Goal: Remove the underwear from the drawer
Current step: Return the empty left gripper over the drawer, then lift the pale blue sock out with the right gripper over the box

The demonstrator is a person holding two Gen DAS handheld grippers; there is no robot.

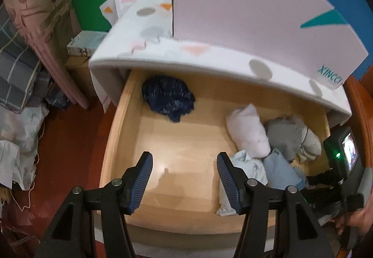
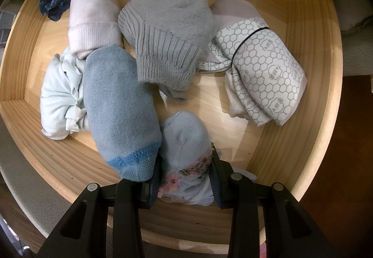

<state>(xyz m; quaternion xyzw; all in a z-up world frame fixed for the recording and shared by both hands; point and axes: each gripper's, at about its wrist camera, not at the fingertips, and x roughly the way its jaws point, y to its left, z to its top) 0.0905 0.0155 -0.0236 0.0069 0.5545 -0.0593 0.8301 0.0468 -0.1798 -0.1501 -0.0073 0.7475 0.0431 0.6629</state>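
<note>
The wooden drawer [image 1: 121, 141] stands open. In the left wrist view a dark navy garment [image 1: 169, 97] lies at its back left and a pile of rolled pale clothes [image 1: 268, 141] fills its right side. My left gripper [image 1: 184, 178] is open and empty above the bare drawer floor. In the right wrist view my right gripper [image 2: 185, 174] is shut on a pale blue rolled piece with pink frayed trim [image 2: 186, 153]. Beside it lie a blue roll [image 2: 119, 113], a grey roll [image 2: 167, 36], a pink-white roll [image 2: 93, 18], a light crumpled garment [image 2: 60, 99] and a honeycomb-print bundle [image 2: 261, 67].
A white patterned cover [image 1: 186, 48] and a white board [image 1: 244, 13] overhang the drawer's back. Bedding and clothes [image 1: 21, 94] are heaped on the red floor at left. The right hand-held gripper body [image 1: 345, 164] shows at the right edge.
</note>
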